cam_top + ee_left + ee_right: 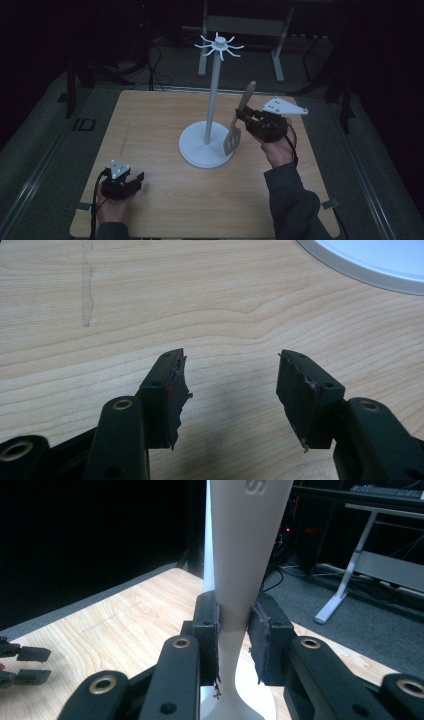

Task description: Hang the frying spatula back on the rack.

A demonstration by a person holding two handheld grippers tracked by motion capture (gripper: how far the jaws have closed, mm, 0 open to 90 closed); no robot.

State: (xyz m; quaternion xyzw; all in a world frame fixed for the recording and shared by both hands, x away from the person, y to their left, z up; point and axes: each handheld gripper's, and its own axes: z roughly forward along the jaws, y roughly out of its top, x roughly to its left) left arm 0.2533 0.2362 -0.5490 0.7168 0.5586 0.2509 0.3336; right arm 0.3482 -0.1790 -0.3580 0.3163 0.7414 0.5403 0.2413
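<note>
My right gripper pinches the spatula by its handle, upright beside the white stand, probably for hanging. My left gripper rests spread on the table.

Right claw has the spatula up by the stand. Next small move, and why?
Probably lift the spatula higher toward the hooks atop the stand. The right claw grips its handle, blade down, but the handle end sits well below the hooks. The left claw rests open.
</note>
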